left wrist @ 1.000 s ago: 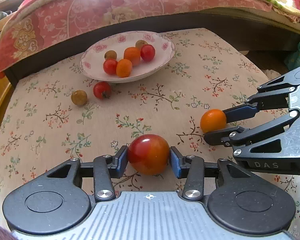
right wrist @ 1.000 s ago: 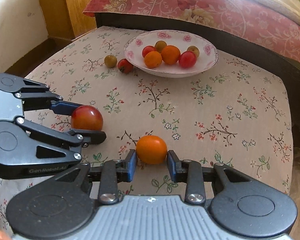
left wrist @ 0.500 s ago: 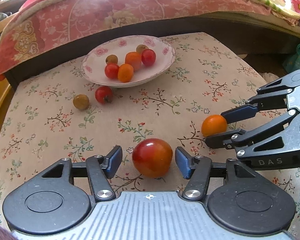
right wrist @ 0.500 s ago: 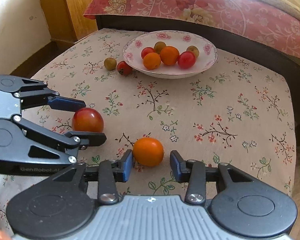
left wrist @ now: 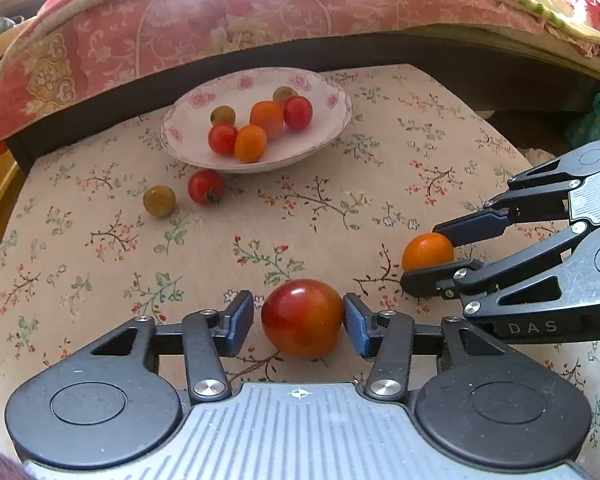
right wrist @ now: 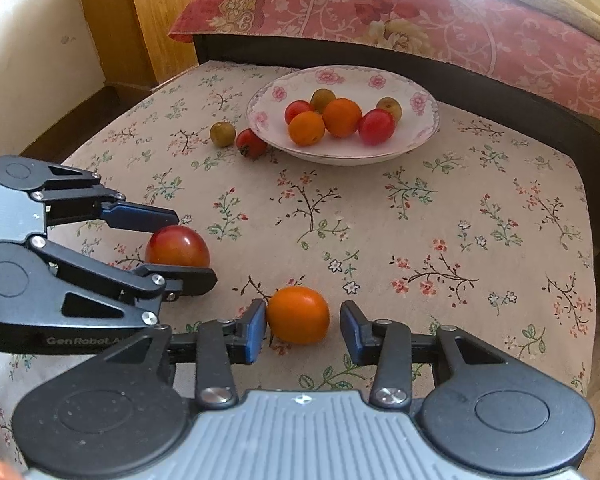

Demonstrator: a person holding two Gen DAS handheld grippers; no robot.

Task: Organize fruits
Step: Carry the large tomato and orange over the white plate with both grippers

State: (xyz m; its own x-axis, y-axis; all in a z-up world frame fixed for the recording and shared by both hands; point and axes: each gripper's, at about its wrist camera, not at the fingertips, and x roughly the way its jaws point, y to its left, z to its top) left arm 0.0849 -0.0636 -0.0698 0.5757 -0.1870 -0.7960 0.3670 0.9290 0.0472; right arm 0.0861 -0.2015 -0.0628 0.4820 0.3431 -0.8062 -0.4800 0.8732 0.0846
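Observation:
A large red tomato (left wrist: 302, 318) rests on the floral cloth between the jaws of my left gripper (left wrist: 299, 316). The jaws are closing: the right pad is at the tomato's skin and a thin gap shows at the left pad. An orange fruit (right wrist: 298, 315) lies on the cloth inside my right gripper (right wrist: 304, 316), which is open; its left pad is at the fruit and the right pad stands clear. Each gripper shows in the other's view, the left gripper (right wrist: 195, 248) and the right gripper (left wrist: 420, 255). A white flowered bowl (left wrist: 332, 92) at the back holds several small fruits.
A small red tomato (left wrist: 205, 187) and a green-brown fruit (left wrist: 159, 200) lie loose left of the bowl (right wrist: 420, 92). A bed with a red quilt (left wrist: 240, 12) runs behind the table. A wooden cabinet (right wrist: 140, 20) stands at the far left.
A second ago both grippers were shut on their fruits. Both then opened. The left jaws have since narrowed around the red tomato again; the right stays open.

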